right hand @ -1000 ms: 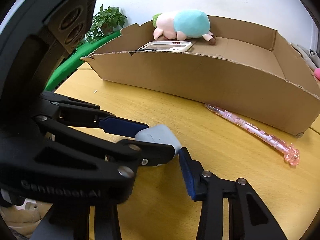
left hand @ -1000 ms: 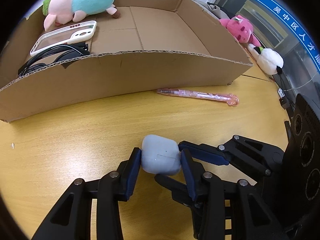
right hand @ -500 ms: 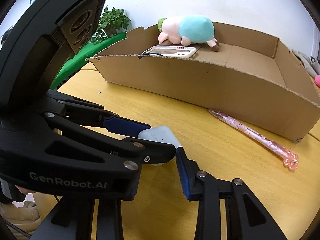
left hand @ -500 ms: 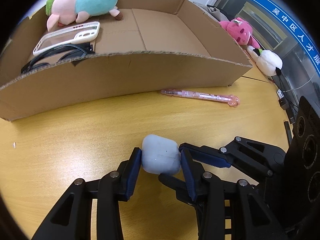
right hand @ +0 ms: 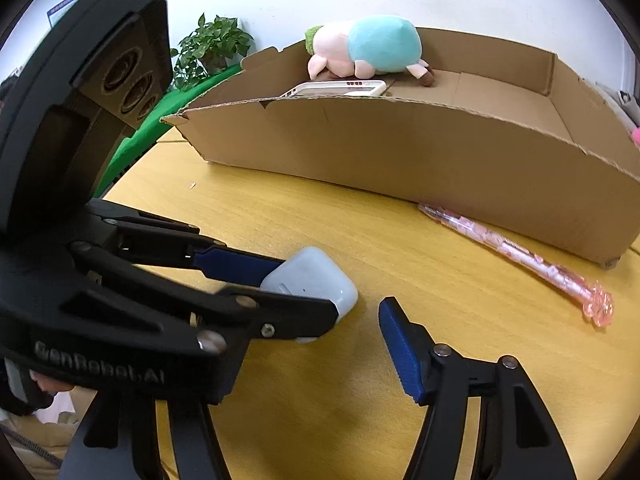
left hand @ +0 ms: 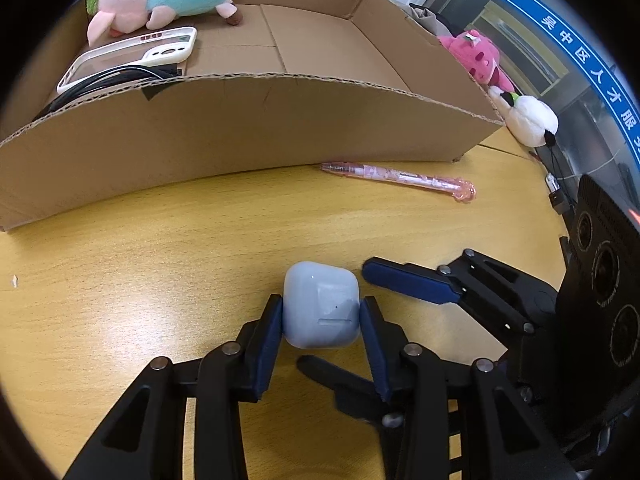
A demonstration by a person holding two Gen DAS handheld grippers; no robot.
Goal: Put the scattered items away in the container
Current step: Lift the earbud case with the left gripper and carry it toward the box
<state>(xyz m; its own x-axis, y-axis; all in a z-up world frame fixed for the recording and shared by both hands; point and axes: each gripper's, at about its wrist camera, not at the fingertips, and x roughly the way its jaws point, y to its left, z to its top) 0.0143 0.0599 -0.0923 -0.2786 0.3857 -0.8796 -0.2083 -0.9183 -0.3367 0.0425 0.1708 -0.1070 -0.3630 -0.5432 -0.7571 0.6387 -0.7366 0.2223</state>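
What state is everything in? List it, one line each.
earbud case: lid shut, clamped in left tongs.
left tongs: shut on the earbud case.
right tongs: open, just widened; visible pad clear of the earbud case at their tips.
pen: lying on the table, outside the cardboard box.
cardboard box: open-topped, partly filled.

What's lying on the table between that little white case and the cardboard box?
Mostly bare wood between the case and box; only the pink pen lies off to the right by the box wall, in both views.
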